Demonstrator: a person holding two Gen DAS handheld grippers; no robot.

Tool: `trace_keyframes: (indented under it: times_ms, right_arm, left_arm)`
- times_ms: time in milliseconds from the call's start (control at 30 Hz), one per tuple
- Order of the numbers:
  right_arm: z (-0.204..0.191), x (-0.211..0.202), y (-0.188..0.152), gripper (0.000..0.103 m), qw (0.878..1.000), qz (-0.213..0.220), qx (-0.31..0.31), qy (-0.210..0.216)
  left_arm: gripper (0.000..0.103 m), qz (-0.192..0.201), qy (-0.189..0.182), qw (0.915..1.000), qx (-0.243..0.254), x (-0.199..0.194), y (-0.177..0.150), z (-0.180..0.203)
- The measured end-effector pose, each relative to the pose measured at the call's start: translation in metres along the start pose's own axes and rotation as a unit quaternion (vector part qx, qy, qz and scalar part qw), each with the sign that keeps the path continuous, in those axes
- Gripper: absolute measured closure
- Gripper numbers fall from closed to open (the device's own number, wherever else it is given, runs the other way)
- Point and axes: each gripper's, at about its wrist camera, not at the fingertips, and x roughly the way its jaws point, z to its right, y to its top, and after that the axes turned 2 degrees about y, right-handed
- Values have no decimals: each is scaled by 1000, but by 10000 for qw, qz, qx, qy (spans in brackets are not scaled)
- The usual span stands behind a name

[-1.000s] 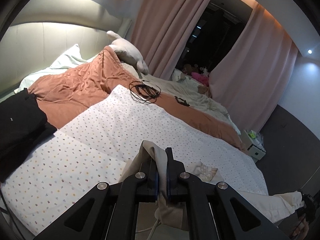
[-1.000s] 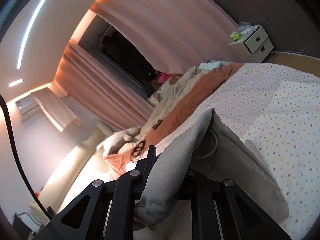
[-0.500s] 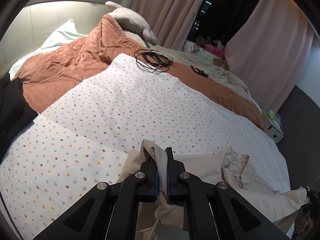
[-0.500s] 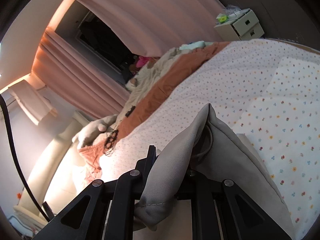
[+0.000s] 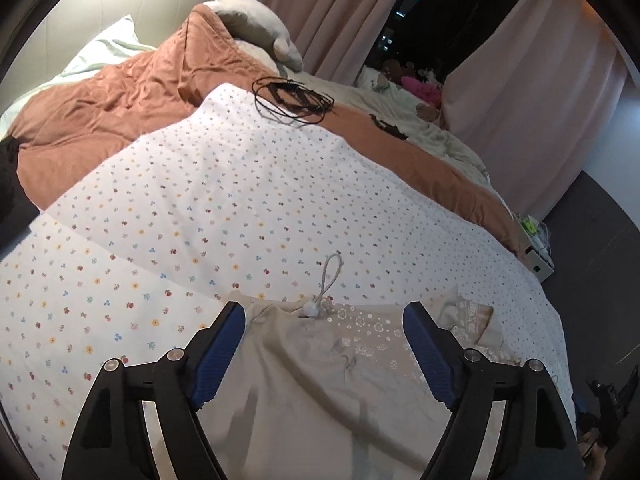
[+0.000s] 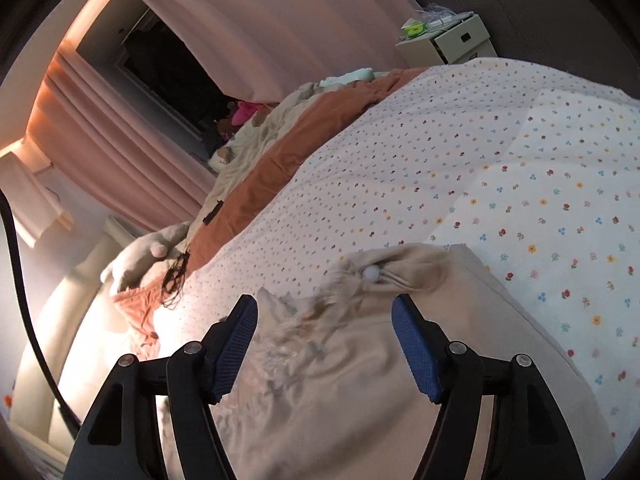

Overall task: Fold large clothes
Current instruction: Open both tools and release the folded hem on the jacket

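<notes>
A beige garment [image 5: 320, 384] with a white floral print and a white drawstring with a round stopper [image 5: 310, 310] lies on the flower-dotted white sheet [image 5: 224, 200]. My left gripper [image 5: 324, 354] is open just above it, its blue pads apart on either side of the cloth. In the right wrist view the same garment [image 6: 360, 380] lies bunched under my right gripper [image 6: 324, 344], which is also open and empty. The stopper [image 6: 370, 273] shows just ahead of it.
A rust-orange quilt [image 5: 100, 112] covers the far side of the bed, with a coil of black cable [image 5: 292, 98] and a grey plush toy [image 5: 256, 24]. A dark garment [image 5: 10, 196] lies at the left edge. Pink curtains [image 5: 340, 12] and a white nightstand [image 6: 448, 40] stand beyond.
Both grippers were shut on folds of the beige garment; both have opened and let it drop flat on the sheet. The cameras have tilted down toward the bed.
</notes>
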Motion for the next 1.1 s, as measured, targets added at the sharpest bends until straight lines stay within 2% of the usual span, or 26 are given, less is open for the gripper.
trace_keyframes:
  times_ms: [267,433,567,733,933,1100]
  right_arm:
    - [-54,6,-19,33,9961,-673,-558,64]
    - [-99,20,-43,33,9887,-984,-1130,-35]
    - [-122,39,-71,33,9804,-1282,-1488,-157]
    - [-141,67,-105,33,9682,-1660,-1835,-375]
    - [-146,97,-135,35,9542,-2094,-2033,-654]
    - [-142,122,-161,37,9417,-2343,-2170,-1062]
  left_arm:
    - [21,60,120,9999,1,-32,-5,0]
    - [21,37,322,9995,-53,-45,-13,-15]
    - [25,-29,486,9988,-99,-52,-23,-30]
    - [27,-168,644,9976,-212,-59,-35,-53]
    - [27,-281,824,9955,-380,-66,-54,-80]
    - [27,-592,873,9932,-500,-59,-79,-98]
